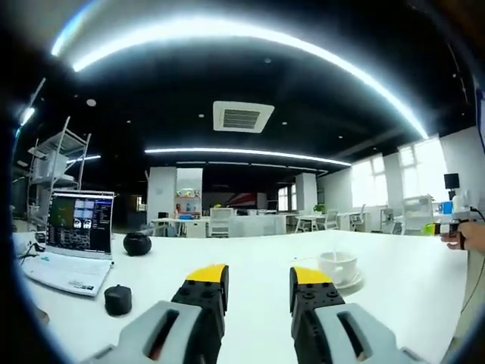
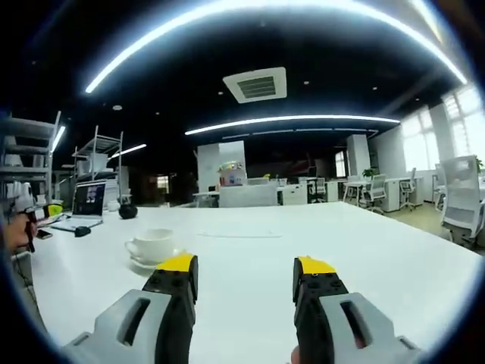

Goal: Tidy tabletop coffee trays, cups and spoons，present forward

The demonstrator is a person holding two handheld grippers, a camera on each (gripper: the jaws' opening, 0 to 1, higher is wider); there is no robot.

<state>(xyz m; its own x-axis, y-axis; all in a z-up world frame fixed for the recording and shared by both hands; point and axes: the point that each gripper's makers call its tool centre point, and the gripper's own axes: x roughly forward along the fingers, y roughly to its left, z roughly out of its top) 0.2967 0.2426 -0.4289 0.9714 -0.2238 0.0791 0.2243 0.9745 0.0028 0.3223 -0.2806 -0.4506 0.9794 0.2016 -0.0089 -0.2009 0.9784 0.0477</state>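
A white coffee cup (image 1: 337, 265) stands on a white saucer (image 1: 352, 283) on the white table, just right of my left gripper's right jaw tip. My left gripper (image 1: 258, 274) is open with nothing between its yellow-tipped jaws. In the right gripper view the same cup (image 2: 153, 244) on its saucer (image 2: 148, 263) stands a little beyond and left of my right gripper (image 2: 246, 265), which is also open and holds nothing. Something thin appears to rise from the cup, too small to identify.
An open laptop (image 1: 74, 239) sits at the table's left, with a small black puck (image 1: 117, 299) and a round black object (image 1: 137, 243) near it. A person's hand (image 1: 471, 235) holding a device is at the right edge. Bare white tabletop (image 2: 318, 235) stretches ahead.
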